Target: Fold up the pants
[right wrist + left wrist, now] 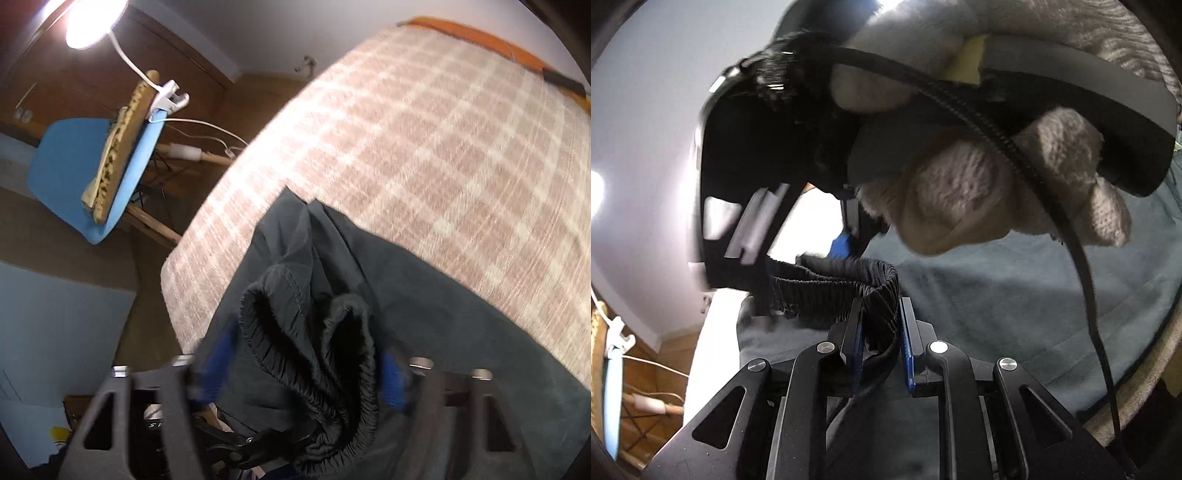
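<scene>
Dark pants (461, 332) lie on a bed with a beige checked cover (424, 147). My left gripper (881, 350) is shut on the black elastic waistband (827, 288), which is lifted off the bed. In the left wrist view a gloved hand (979, 192) holds the right gripper (801, 247) over the waistband's far end. From the right wrist, the right gripper (304, 373) has the bunched waistband (332, 350) between its blue pads. The folds there hang loose and unsqueezed. The left gripper's black fingers (258, 445) show at the bottom edge.
The bed's edge runs along the left in the right wrist view. Beyond it stand a blue chair (66, 166) with a clip-on lamp (168, 98) and white cables on a wooden floor. A black cable (1086, 277) hangs from the right gripper.
</scene>
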A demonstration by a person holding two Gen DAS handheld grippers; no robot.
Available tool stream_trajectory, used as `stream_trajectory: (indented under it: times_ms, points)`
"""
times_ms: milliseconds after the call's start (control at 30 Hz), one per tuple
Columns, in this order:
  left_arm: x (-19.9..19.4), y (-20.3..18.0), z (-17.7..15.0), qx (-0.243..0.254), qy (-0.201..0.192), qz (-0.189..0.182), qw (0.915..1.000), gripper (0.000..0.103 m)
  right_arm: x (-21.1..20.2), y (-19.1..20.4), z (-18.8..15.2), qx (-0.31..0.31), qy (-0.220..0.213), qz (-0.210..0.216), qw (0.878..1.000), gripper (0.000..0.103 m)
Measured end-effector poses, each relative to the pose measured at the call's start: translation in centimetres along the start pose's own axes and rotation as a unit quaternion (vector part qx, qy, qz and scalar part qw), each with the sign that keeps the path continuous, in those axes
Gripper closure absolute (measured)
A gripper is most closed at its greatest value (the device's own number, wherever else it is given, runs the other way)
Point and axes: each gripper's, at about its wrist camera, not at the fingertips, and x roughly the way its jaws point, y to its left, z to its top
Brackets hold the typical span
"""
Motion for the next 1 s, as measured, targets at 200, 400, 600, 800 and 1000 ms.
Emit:
stream_trajectory:
  times_ms: [200, 400, 600, 800, 1000]
  points:
    - [-2.0, 2.5, 0.3, -0.035, 0.013, -0.042, 0.9984, 0.081, -2.0, -2.7, -1.4, 0.063, -0.043, 0.066, 0.995, 0.086]
    - [-7.2, 7.2, 0.3, -0.120, 0.002, -0.073, 0.9901, 0.080, -5.5, -5.6, -4.9, 0.102, -0.090, 0.107, 0.985, 0.087]
    - [-8.9, 9.9, 2.5, -0.155, -0.001, -0.046, 0.9869, 0.080, -10.0, -8.6, -8.7, 0.128, -0.127, 0.116, 0.977, 0.087]
    - [-7.4, 8.5, 4.6, -0.170, 0.014, -0.076, 0.9824, 0.074, -14.6, -12.1, -12.8, 0.160, -0.153, 0.100, 0.970, 0.087]
    - [-3.5, 3.9, 6.0, -0.153, 0.046, -0.114, 0.9805, 0.070, -18.5, -16.2, -17.8, 0.193, -0.170, 0.076, 0.963, 0.087]
